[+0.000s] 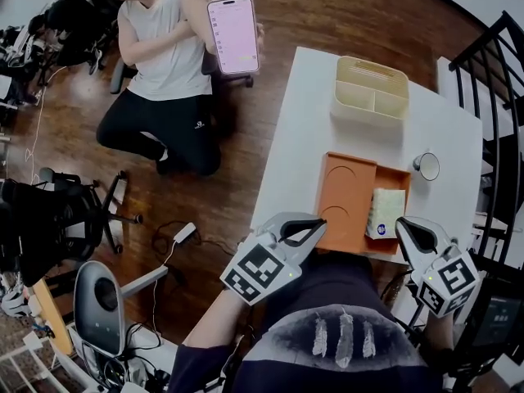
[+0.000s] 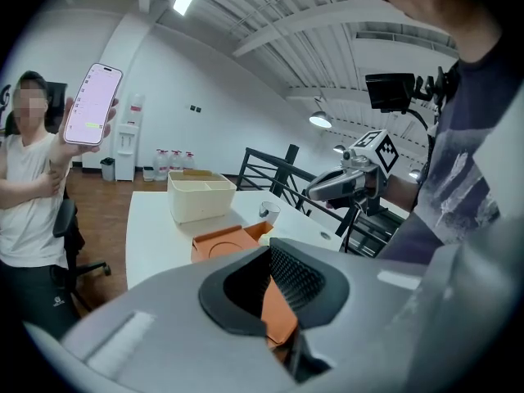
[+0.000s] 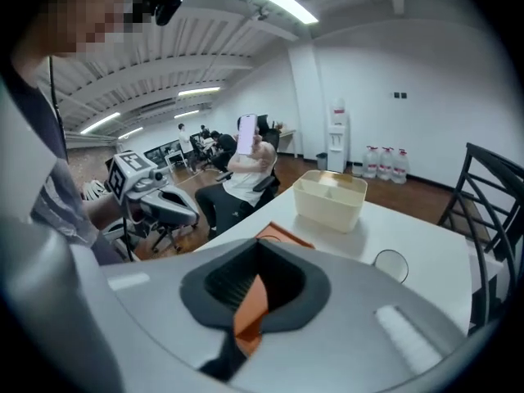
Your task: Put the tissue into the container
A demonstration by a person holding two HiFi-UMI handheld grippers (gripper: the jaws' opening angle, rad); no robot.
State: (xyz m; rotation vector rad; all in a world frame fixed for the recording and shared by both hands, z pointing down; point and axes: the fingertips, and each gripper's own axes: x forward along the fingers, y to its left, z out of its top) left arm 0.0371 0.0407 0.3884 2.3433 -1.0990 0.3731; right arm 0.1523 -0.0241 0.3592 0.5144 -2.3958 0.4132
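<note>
A pale yellow-green tissue pack point(image 1: 386, 213) lies in the right compartment of an orange tray point(image 1: 348, 188) on the white table point(image 1: 311, 105). The cream container point(image 1: 370, 88), with dividers inside, stands further back on the table. My left gripper point(image 1: 318, 222) hovers at the tray's near left corner, its jaws together with nothing in them. My right gripper point(image 1: 405, 228) sits just right of the tissue pack at the table's near edge, also shut and empty. The container point(image 3: 330, 199) and the tray point(image 3: 282, 236) show past the jaws in the right gripper view.
A small round glass point(image 1: 426, 166) stands right of the tray. A person sits on the wooden floor to the left, holding up a phone point(image 1: 233, 35). A black railing point(image 1: 491, 64) runs along the table's right side. Office chairs point(image 1: 57, 211) stand at the left.
</note>
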